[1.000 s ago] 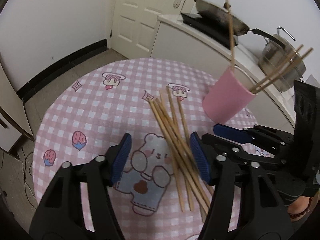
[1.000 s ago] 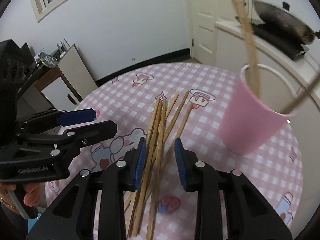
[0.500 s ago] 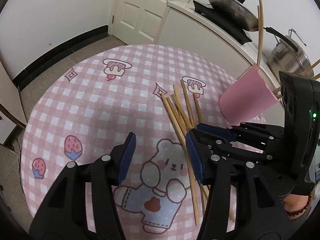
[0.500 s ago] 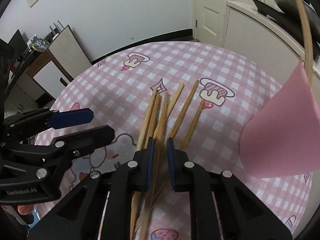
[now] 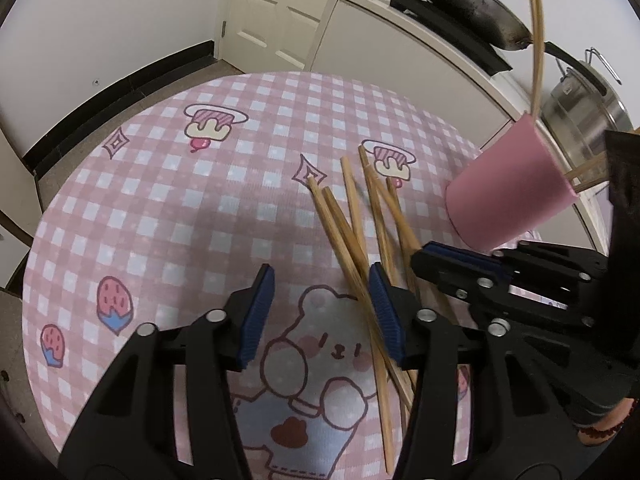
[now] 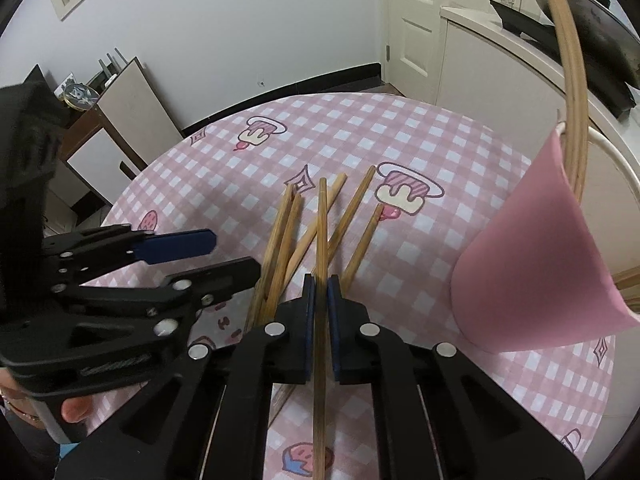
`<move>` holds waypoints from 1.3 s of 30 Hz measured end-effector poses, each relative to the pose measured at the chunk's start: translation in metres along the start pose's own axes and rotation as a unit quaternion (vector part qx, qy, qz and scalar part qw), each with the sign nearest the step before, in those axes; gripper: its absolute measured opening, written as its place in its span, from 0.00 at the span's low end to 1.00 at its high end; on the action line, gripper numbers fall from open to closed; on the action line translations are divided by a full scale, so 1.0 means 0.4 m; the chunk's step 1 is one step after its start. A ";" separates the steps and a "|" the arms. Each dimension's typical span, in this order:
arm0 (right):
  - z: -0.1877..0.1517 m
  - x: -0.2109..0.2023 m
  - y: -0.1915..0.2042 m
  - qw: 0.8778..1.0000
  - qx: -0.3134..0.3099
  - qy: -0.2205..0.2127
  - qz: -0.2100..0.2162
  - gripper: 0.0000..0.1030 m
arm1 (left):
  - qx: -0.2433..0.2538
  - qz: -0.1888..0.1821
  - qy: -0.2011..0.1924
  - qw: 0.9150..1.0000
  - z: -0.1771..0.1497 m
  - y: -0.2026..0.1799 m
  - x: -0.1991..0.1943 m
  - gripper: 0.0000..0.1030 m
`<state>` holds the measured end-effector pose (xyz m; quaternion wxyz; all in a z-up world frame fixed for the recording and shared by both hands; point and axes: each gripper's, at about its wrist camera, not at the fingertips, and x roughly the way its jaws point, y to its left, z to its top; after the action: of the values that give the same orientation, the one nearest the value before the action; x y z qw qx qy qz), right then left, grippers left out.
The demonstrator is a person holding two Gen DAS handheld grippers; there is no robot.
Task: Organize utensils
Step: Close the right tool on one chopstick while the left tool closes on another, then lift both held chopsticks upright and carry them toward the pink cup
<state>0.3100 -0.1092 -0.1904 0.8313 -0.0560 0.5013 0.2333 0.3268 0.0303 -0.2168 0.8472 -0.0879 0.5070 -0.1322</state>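
Note:
Several wooden chopsticks (image 5: 352, 224) lie in a loose pile on the pink checked tablecloth; the pile also shows in the right wrist view (image 6: 280, 240). My right gripper (image 6: 321, 292) is shut on one chopstick (image 6: 321, 216), held a little above the pile; it shows from the side in the left wrist view (image 5: 460, 264). A pink cup (image 6: 532, 264) with a few chopsticks in it stands to the right, also in the left wrist view (image 5: 508, 192). My left gripper (image 5: 320, 312) is open and empty beside the pile, seen at the left in the right wrist view (image 6: 208, 256).
The round table's far edge (image 5: 280, 76) drops to the floor. A white counter (image 5: 420, 48) with a wok and a steel pot (image 5: 588, 108) stands behind the cup. A low cabinet (image 6: 116, 120) and a door (image 6: 412, 20) are beyond the table.
My right gripper's jaws have closed from partly open onto one chopstick in the pile and lifted it slightly. My left gripper has shifted left of the pile, staying open.

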 end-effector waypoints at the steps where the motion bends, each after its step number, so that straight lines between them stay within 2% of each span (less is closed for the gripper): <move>1: 0.000 -0.002 -0.001 1.000 0.000 -0.001 0.002 0.05 | -0.002 0.002 0.002 1.000 0.000 0.002 0.006 0.44; 12: -0.002 0.001 -0.013 1.000 0.005 -0.002 0.010 0.05 | 0.007 0.030 0.001 1.000 0.022 -0.024 0.037 0.41; 17: -0.002 -0.001 -0.014 1.000 0.005 -0.003 0.013 0.05 | 0.024 0.051 0.004 0.998 0.025 -0.043 0.044 0.34; 22: -0.002 0.003 -0.015 1.000 0.004 -0.001 0.016 0.05 | 0.020 0.057 0.008 0.998 0.035 -0.051 0.054 0.34; 26: -0.003 0.011 -0.014 1.000 0.005 0.001 0.016 0.05 | 0.038 0.078 0.009 0.996 0.041 -0.063 0.067 0.34; 28: -0.004 0.014 -0.014 1.000 0.005 0.002 0.017 0.05 | 0.046 0.091 0.006 0.995 0.043 -0.072 0.073 0.32; 30: -0.005 0.015 -0.014 1.000 0.005 0.002 0.017 0.05 | 0.051 0.102 0.000 0.993 0.045 -0.076 0.074 0.19; 32: -0.007 0.015 -0.013 1.000 0.005 0.002 0.017 0.05 | 0.044 0.092 -0.004 0.995 0.045 -0.068 0.071 0.10; 39: -0.009 -0.011 -0.001 1.000 0.002 -0.009 0.019 0.05 | 0.007 0.035 -0.017 0.999 0.031 -0.028 0.023 0.06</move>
<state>0.3054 -0.1121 -0.1885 0.8315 -0.0425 0.4952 0.2480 0.3406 0.0168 -0.2155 0.8604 -0.0660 0.4944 -0.1047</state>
